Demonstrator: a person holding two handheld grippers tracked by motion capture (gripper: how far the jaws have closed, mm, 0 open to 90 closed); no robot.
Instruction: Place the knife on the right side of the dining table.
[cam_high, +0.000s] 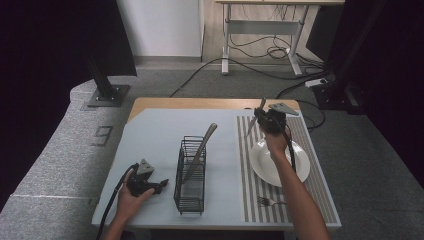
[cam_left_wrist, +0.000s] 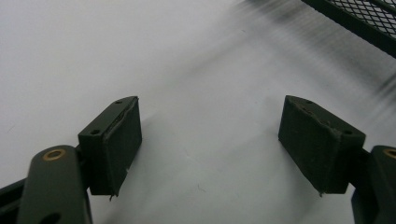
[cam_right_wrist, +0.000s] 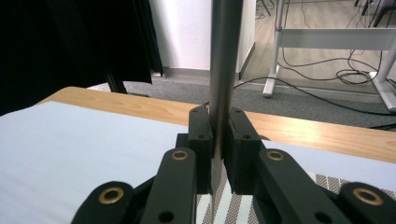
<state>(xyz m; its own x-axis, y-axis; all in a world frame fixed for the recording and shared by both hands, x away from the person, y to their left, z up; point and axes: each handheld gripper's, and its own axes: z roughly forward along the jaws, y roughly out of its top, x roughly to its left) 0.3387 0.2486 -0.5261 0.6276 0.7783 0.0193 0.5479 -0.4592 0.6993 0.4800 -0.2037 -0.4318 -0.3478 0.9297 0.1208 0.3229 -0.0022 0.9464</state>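
The right claw (cam_high: 263, 117) clamps a knife (cam_right_wrist: 225, 70) (blade upright) above the counter's (cam_high: 150, 140) far edge; the left claw (cam_left_wrist: 210, 144) rests wide open, holding nothing, near its front-left corner.

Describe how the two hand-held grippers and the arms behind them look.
Both the left hand-held gripper and the right hand-held gripper are black, each carrying a grey three-cornered plate and trailing a black cable. Their jaws end in flat rectangular pads with brass-coloured pivot rivets. The forearms are bare, no sleeves.
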